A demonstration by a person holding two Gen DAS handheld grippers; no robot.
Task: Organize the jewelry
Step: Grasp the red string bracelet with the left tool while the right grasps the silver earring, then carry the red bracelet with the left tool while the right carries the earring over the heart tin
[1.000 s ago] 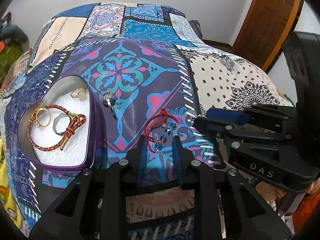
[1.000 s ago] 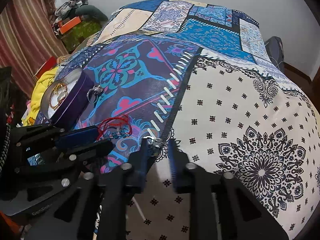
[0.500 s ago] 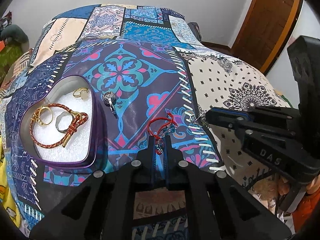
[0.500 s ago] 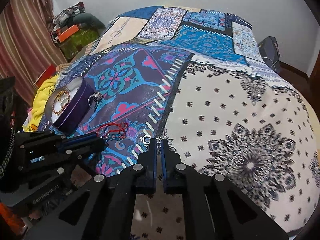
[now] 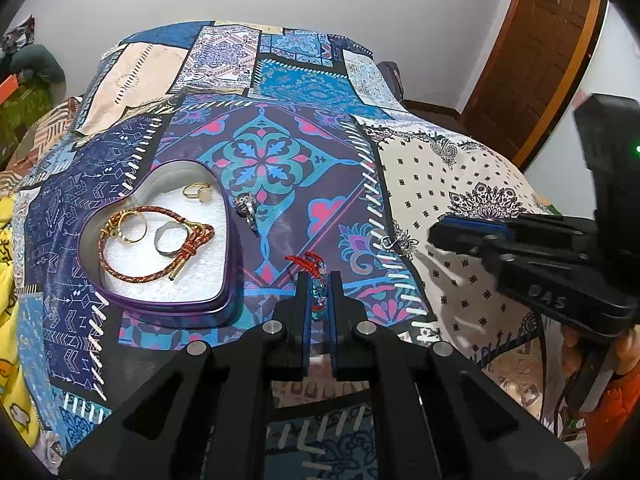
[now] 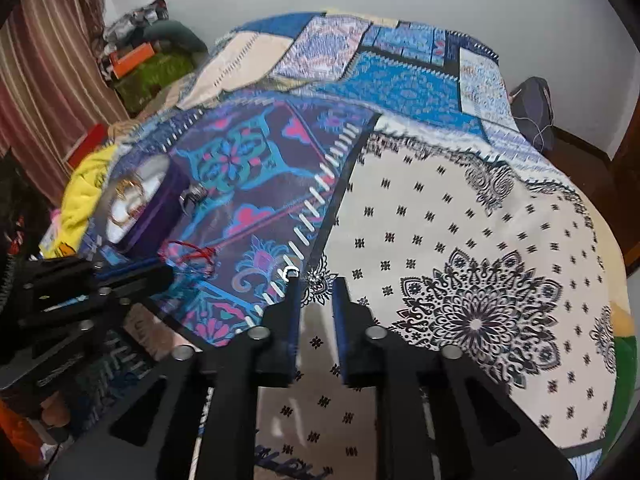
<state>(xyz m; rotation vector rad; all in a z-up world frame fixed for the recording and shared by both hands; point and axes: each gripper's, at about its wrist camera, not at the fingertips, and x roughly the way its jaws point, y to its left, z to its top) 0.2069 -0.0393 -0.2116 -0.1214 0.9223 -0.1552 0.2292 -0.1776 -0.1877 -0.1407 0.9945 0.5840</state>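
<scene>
We take the heart-shaped tin (image 5: 168, 304) as our landmark; it sits open on the patchwork bedspread (image 5: 280, 152), toward the left of the left wrist view. On the white padding inside it we see a red-and-gold braided bracelet (image 5: 160, 248) looping round most of the floor, a gold ring (image 5: 134, 230) at its left, a silver band (image 5: 166, 242) in the middle and a gold ring with a pale stone (image 5: 196, 191) near the upper lobe. Just outside the tin's right wall, a silver ornate ring (image 5: 246, 206) lies on the fabric.

Further right of the tin, near its lower right corner, our left gripper (image 5: 319, 280) has its fingers drawn close together on a red cord bracelet (image 5: 308, 262) with blue beads; the beads sit between the blue pads and the red cord shows just beyond the tips.

Well to the right of the tin, at the seam of white stitches, a small silver earring (image 5: 394, 242) rests on the bedspread. Our right gripper (image 6: 316, 280) is over it with its fingers apart, the earring (image 6: 291, 272) lying just off the left fingertip; we cannot tell whether they touch. From that side the tin (image 6: 156, 208) appears far left, with the red cord bracelet (image 6: 188, 254) between it and the earring.
</scene>
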